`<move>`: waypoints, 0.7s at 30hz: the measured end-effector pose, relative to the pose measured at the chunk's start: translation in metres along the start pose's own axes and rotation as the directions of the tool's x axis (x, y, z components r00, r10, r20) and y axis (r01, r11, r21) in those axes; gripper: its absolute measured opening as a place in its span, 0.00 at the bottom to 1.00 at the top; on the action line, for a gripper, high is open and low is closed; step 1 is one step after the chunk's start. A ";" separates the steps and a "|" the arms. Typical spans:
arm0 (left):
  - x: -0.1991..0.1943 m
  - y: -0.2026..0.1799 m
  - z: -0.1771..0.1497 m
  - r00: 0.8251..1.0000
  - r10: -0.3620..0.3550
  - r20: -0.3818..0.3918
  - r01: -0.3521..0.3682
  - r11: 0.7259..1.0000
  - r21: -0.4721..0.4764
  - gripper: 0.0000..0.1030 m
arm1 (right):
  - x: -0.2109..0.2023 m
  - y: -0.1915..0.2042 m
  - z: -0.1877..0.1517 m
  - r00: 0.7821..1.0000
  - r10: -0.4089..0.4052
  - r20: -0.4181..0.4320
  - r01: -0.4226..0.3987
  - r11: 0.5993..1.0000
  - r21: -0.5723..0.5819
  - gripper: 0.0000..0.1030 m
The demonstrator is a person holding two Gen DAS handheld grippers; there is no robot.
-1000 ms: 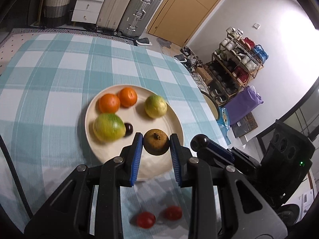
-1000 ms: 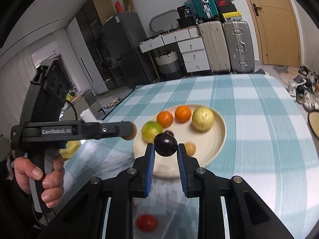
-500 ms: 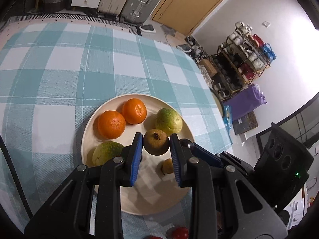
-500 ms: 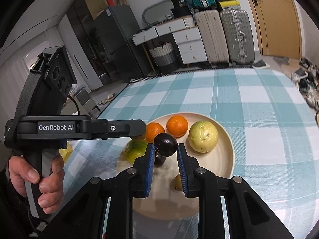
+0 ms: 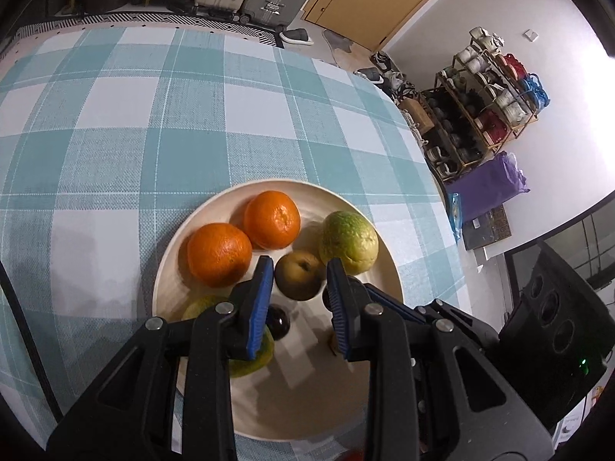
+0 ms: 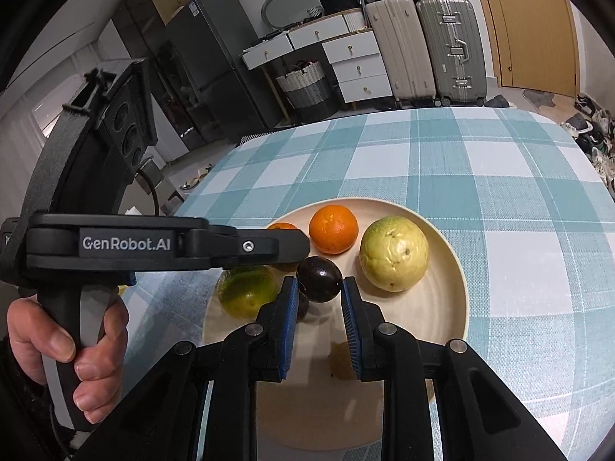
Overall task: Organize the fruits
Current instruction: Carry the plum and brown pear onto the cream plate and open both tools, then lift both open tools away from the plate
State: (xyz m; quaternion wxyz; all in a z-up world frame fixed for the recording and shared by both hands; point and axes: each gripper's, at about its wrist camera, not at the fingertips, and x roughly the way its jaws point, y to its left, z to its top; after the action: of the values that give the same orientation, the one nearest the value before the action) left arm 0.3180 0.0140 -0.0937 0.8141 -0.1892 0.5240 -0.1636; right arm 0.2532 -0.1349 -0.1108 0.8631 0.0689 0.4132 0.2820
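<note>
A cream plate [image 5: 180,280] [image 6: 449,269] on the checked tablecloth holds two oranges [image 5: 219,253] [image 6: 333,228], a yellow-green guava [image 5: 348,242] [image 6: 394,253], a green citrus [image 6: 246,292] and a small dark fruit [image 5: 277,322]. My left gripper [image 5: 300,286] has its jaws slightly parted around a brown round fruit [image 5: 300,276] that rests on the plate. My right gripper [image 6: 319,292] is shut on a dark purple fruit [image 6: 319,278] and holds it above the plate. The left gripper's body [image 6: 153,246] crosses the right wrist view.
A small yellowish fruit [image 6: 342,361] lies on the plate under the right gripper. The table's right edge drops to a floor with a shoe rack [image 5: 484,107]. Suitcases [image 6: 419,46] and drawers stand beyond the far edge.
Both grippers moved forward over the plate. The left jaws opened a little and the brown fruit now sits on the plate between them. The right gripper still holds the dark fruit.
</note>
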 end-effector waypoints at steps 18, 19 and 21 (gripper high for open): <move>-0.039 -0.013 -0.018 0.998 0.026 0.052 -0.027 0.999 0.020 0.38 | -0.047 0.000 -0.017 0.994 -0.005 0.108 0.006 1.000 -0.007 0.49; -0.043 -0.014 -0.022 0.998 0.030 0.058 -0.032 0.999 0.025 0.41 | -0.050 -0.001 -0.019 0.994 -0.006 0.107 0.007 1.000 -0.003 0.49; -0.052 -0.016 -0.028 0.996 0.050 0.079 -0.054 0.998 0.038 0.47 | -0.058 -0.004 -0.026 0.994 -0.012 0.112 0.011 1.000 0.010 0.49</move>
State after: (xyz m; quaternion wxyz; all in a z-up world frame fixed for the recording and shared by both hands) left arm 0.2708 0.0200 -0.0555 0.8415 -0.1655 0.4933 -0.1453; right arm 0.2067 -0.1725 -0.0901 0.8863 0.0861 0.3657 0.2706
